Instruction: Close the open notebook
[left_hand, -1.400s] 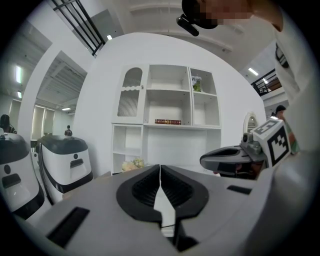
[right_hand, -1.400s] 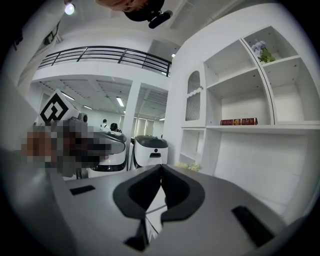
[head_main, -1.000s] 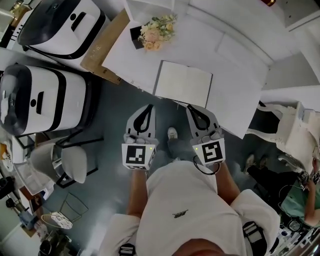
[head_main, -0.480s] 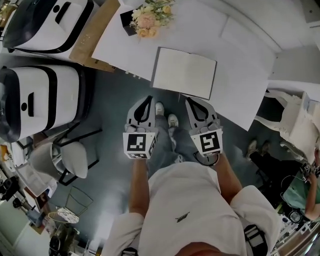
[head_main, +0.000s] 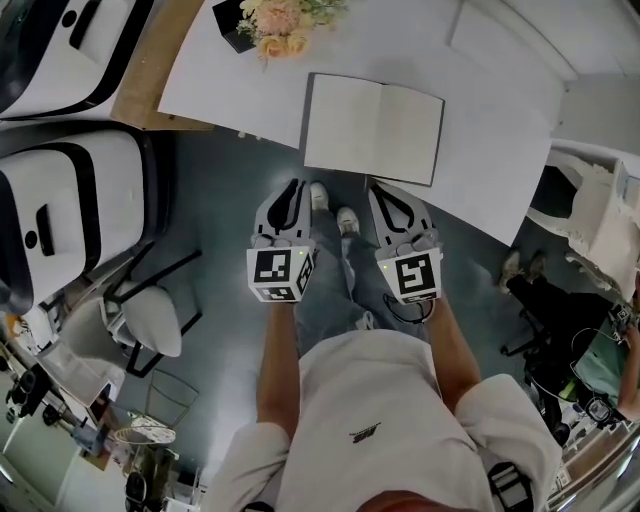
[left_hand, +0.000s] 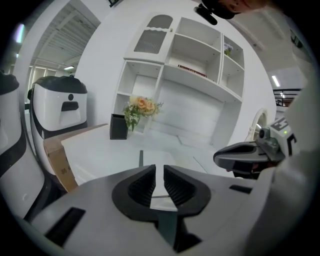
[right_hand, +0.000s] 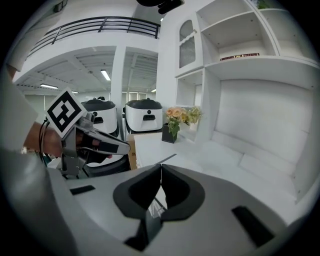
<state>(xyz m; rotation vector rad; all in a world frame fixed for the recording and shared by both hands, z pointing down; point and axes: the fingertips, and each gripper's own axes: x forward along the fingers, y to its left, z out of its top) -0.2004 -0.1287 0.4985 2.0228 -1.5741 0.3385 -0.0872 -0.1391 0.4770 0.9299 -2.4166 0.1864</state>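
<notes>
The open notebook (head_main: 372, 128) lies flat with blank white pages on the white table (head_main: 490, 150), near its front edge. Both grippers hang over the floor just short of that edge, side by side. My left gripper (head_main: 294, 186) points at the notebook's left page, its jaws drawn together to a thin slit with nothing between them (left_hand: 159, 170). My right gripper (head_main: 380, 188) points at the right page, its jaws touching and empty (right_hand: 161, 170). In the left gripper view the notebook (left_hand: 167, 159) shows just past the jaws.
A black vase of pale flowers (head_main: 275, 22) stands at the table's back left, beside a cardboard box (head_main: 150, 70). White-and-black machines (head_main: 60, 210) and a chair (head_main: 150, 320) fill the left. The person's shoes (head_main: 330, 205) stand below the table edge. White shelves (left_hand: 195, 55) rise behind.
The person has stepped toward the table. The notebook now lies closer to both grippers' tips. Both grippers keep the same side-by-side pose, jaws unchanged.
</notes>
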